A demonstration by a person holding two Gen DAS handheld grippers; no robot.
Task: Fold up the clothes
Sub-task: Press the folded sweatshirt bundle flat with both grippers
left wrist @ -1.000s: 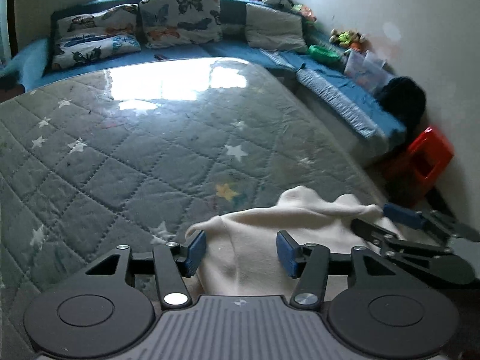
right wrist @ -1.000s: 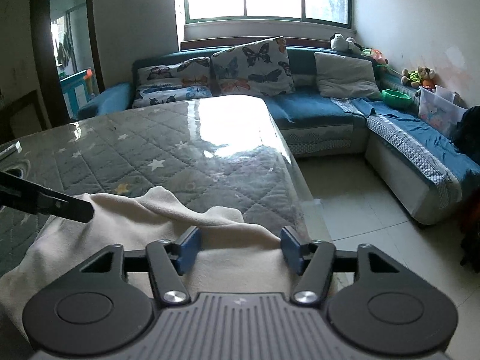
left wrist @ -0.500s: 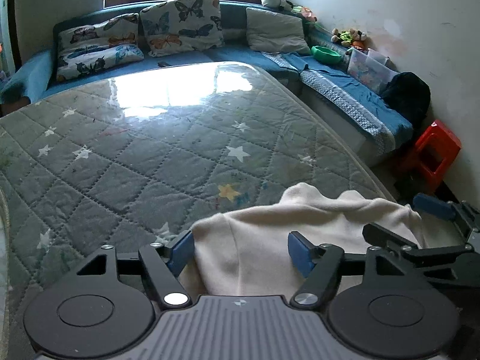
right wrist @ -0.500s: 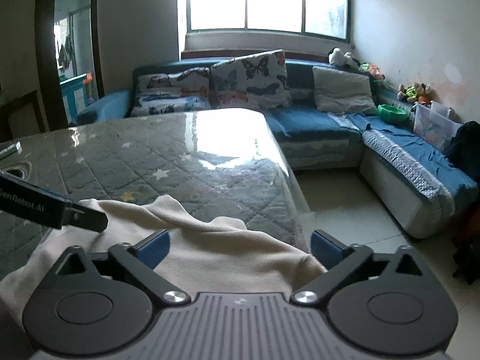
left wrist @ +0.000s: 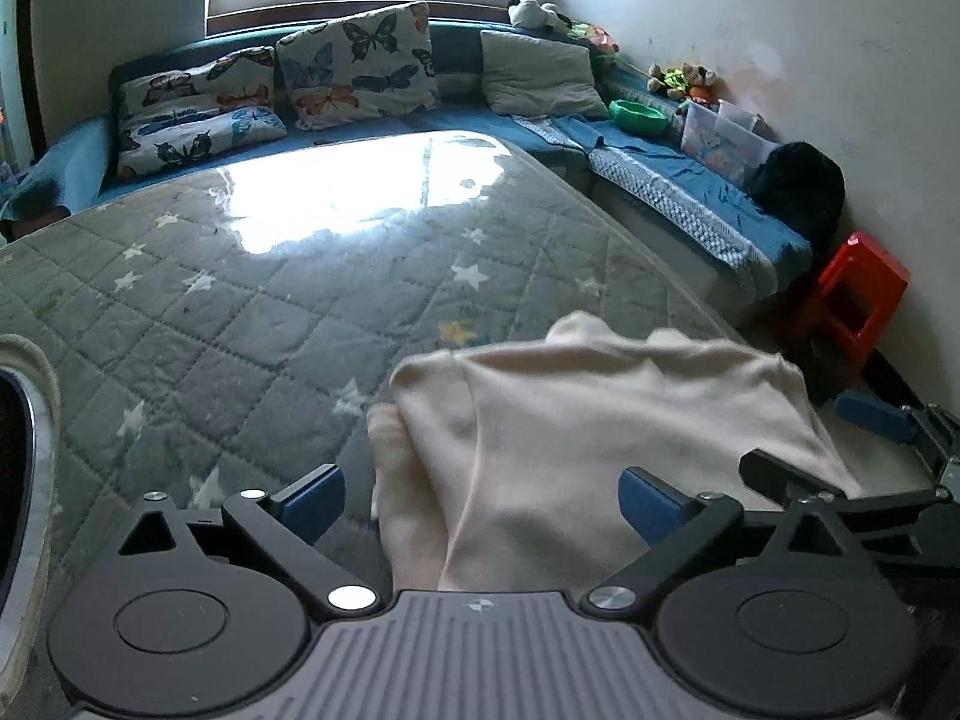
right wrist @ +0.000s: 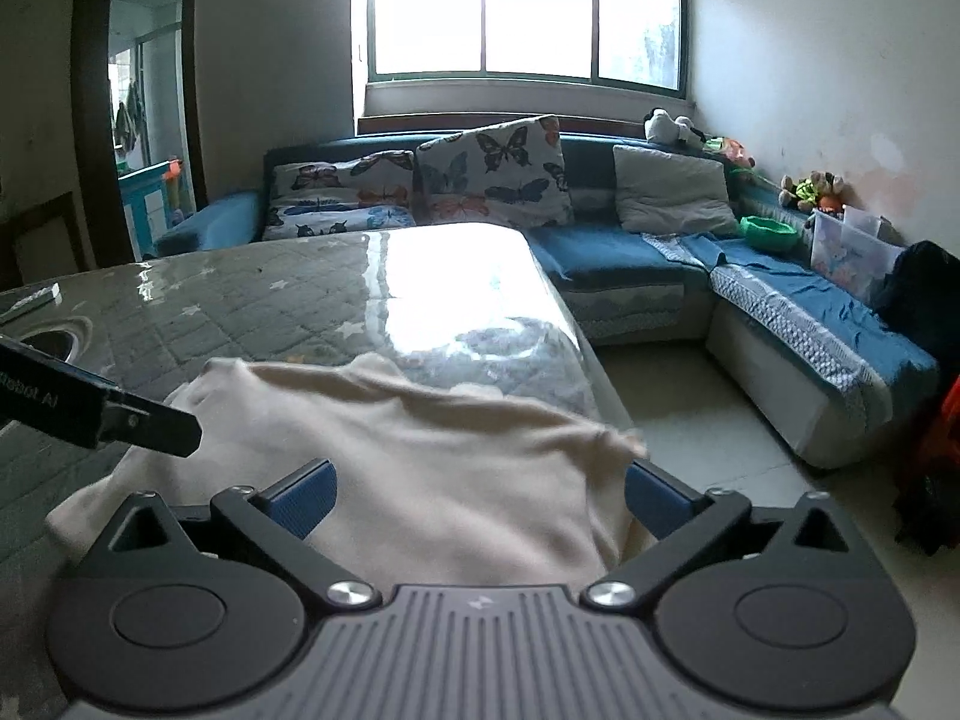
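A cream garment (left wrist: 588, 420) lies bunched at the near right corner of the grey quilted star-pattern table (left wrist: 240, 312); it also shows in the right wrist view (right wrist: 432, 468). My left gripper (left wrist: 483, 501) is open, its blue pads on either side of the cloth's near left part, not pinching it. My right gripper (right wrist: 480, 498) is open wide over the cloth's right part by the table edge. The right gripper also shows in the left wrist view (left wrist: 882, 420), and one left finger crosses the right wrist view (right wrist: 120, 414).
A blue corner sofa (right wrist: 750, 276) with butterfly cushions (right wrist: 492, 171) runs behind and to the right of the table. A red stool (left wrist: 852, 294) and a black bag (left wrist: 798, 192) stand by the right wall. A round dark rimmed object (left wrist: 24, 420) sits at the table's left.
Both grippers have opened wider and pulled back and up from the cloth. The garment has dropped and spread flatter on the table corner.
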